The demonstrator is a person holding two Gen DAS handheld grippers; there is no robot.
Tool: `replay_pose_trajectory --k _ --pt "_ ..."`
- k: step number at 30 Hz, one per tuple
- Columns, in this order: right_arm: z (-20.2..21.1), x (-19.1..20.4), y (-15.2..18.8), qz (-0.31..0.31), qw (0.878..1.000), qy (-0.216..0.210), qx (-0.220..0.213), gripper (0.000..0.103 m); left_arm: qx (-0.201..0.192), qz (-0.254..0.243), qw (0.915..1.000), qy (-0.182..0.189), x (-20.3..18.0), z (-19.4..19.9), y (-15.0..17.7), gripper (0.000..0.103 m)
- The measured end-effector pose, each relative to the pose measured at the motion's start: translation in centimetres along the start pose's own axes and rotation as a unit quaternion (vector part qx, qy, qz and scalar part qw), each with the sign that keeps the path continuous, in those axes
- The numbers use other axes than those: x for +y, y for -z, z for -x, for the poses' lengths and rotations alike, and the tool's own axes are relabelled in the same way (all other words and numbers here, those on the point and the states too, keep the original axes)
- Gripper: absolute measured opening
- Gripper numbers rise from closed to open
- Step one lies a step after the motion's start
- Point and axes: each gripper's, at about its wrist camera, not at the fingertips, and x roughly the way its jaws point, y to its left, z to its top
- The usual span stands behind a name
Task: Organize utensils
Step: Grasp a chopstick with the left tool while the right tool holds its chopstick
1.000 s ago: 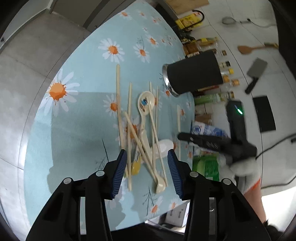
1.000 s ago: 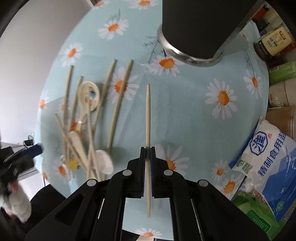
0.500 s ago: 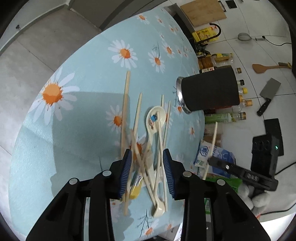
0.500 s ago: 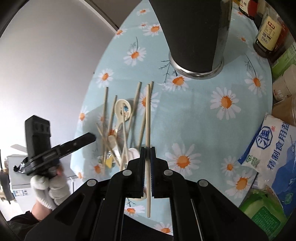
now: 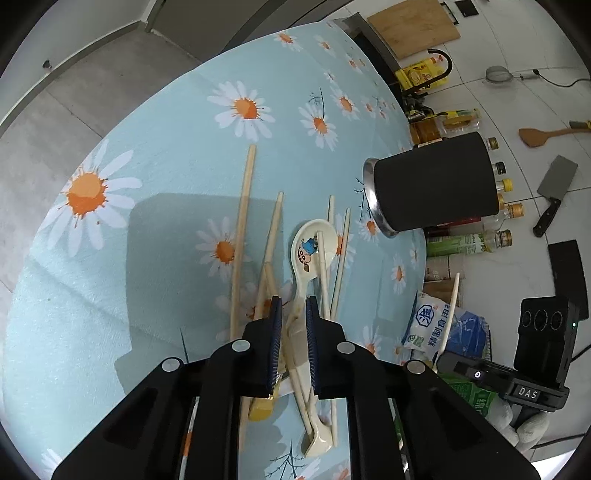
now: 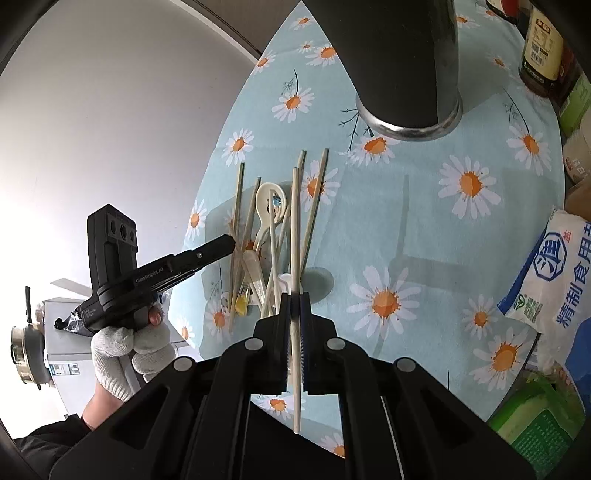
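A worktop [image 5: 155, 155] is standing under a pale blue cloth printed with white and orange daisies. Grey floor tiles [image 5: 74, 96] are showing beyond its far edge, and a white tiled surface [image 5: 509, 44] is running along its right side. On that white surface a wooden board [image 5: 413, 27], a wooden spatula [image 5: 543, 134], a cleaver [image 5: 554, 188] and a small strainer [image 5: 496, 74] are lying well apart. A row of bottles [image 5: 476, 240] is crowding the worktop's right edge. In the right wrist view a plain pale wall [image 6: 110, 110] is glowing with soft daylight, and a metal pot [image 6: 26, 350] is sitting at the far left.
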Motion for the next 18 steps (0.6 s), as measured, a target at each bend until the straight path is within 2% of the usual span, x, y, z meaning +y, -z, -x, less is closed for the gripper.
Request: replay_pose_trajectory --k 5,7,10,15,18 --pt "0.1 -0.7 0.3 -0.008 1.000 -0.004 0.000 0.006 0.007 0.014 0.9999 -0.007 0.7 -0.8 0.0 0.011" --pt "0.2 -0.9 0.4 -0.010 1.000 -0.003 0.000 0.006 0.010 0.020 0.9997 0.001 0.9 -0.8 0.0 0.011" --pt "0.0 -0.8 0.3 -0.011 1.000 -0.002 0.000 0.006 0.011 0.011 0.9999 -0.002 0.8 -0.9 -0.1 0.010" --pt "0.2 -0.8 0.1 -0.020 1.000 -0.014 0.005 0.006 0.023 0.026 0.9992 0.018 1.2 -1.0 -0.5 0.005" --pt "0.8 -0.4 -0.3 -0.020 1.000 -0.018 0.001 0.006 0.033 0.025 0.9991 0.008 1.3 -1.0 -1.4 0.004"
